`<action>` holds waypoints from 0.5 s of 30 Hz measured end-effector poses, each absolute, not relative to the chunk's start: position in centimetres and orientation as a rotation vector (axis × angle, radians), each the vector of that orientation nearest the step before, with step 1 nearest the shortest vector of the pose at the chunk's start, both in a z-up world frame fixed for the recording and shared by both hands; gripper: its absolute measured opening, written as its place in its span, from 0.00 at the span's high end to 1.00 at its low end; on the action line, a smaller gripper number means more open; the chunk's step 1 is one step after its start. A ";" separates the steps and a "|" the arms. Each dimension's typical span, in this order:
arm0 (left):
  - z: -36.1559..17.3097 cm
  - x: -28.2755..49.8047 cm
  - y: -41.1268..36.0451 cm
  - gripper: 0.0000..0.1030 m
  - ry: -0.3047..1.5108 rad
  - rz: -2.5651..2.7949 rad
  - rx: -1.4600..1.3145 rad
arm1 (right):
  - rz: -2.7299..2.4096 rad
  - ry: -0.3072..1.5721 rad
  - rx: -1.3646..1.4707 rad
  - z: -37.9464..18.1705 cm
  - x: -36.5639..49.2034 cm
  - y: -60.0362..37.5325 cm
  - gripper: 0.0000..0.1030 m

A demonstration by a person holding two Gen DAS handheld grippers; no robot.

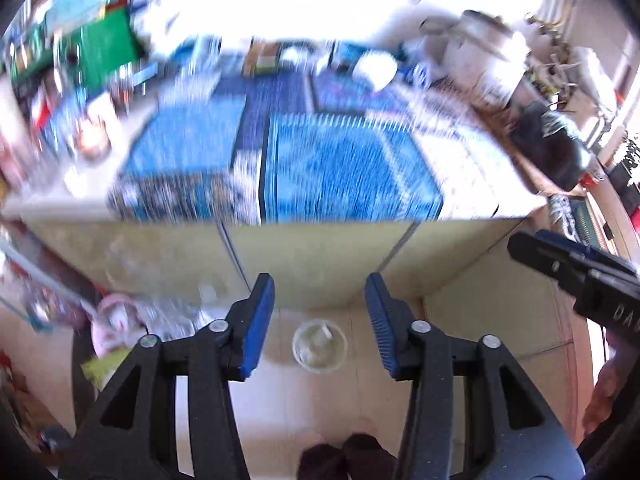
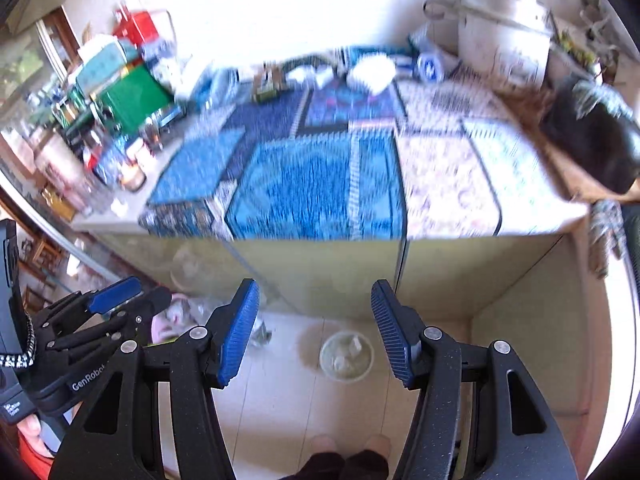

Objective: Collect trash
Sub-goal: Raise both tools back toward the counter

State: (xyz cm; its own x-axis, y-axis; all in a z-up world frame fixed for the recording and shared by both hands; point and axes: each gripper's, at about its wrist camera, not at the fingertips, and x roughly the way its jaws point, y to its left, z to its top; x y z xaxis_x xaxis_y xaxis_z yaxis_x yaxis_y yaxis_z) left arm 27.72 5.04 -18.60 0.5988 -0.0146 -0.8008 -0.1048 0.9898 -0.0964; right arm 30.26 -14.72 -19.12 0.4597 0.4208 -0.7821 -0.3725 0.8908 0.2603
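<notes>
A: What was nearest the cameras?

B: The person's feet point(image 2: 350, 452) on the pale floor point(image 2: 280, 400), at the bottom edge of both wrist views. Above them stood the two sets of blue-padded fingers.

A: How did the fingers stand?

B: The left gripper point(image 1: 320, 322) had its fingers apart with nothing between them. The right gripper point(image 2: 316, 330) was the same, fingers spread and empty. Each showed at the edge of the other's view: the left one low at the left of the right wrist view, the right one at the right edge of the left wrist view.

A: And the trash?

B: A clear plastic cup point(image 1: 319, 346) stood upright on the floor, seen from above through the gap between the fingers, well below them and touching neither. Some pale scraps lay inside; what they were I could not tell. To its left, by the foot of the cabinet point(image 1: 312, 260), lay a heap of crumpled clear wrappers point(image 1: 176, 320) with something pink among them.

A: Farther off?

B: The yellow-green cabinet front rose behind the cup. On the table point(image 2: 448, 184) above it lay blue patterned mats point(image 2: 316, 188) and a pale flowered one, all blurred. At the far left stood a green box point(image 2: 132, 92) among jars, at the far right a big white pot point(image 2: 504, 40) and a black bag point(image 2: 592, 148).
</notes>
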 end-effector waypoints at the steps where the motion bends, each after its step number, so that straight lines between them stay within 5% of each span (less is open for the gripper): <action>1: -17.5 27.7 4.8 0.51 0.908 0.056 -0.118 | 0.483 0.952 0.056 -18.3 30.1 -14.5 0.47; 15: -11.2 34.4 3.6 0.47 0.808 0.076 -0.064 | 0.455 0.807 0.106 -11.9 36.1 -17.1 0.42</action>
State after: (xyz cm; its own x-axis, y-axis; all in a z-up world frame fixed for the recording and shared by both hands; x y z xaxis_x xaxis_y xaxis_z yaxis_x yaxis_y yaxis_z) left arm 34.41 3.65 -11.17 0.6883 0.0430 -0.7242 -0.0923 0.9953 -0.0286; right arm 36.05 -17.12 -11.94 0.6009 0.4320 -0.6725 -0.3525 0.8984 0.2621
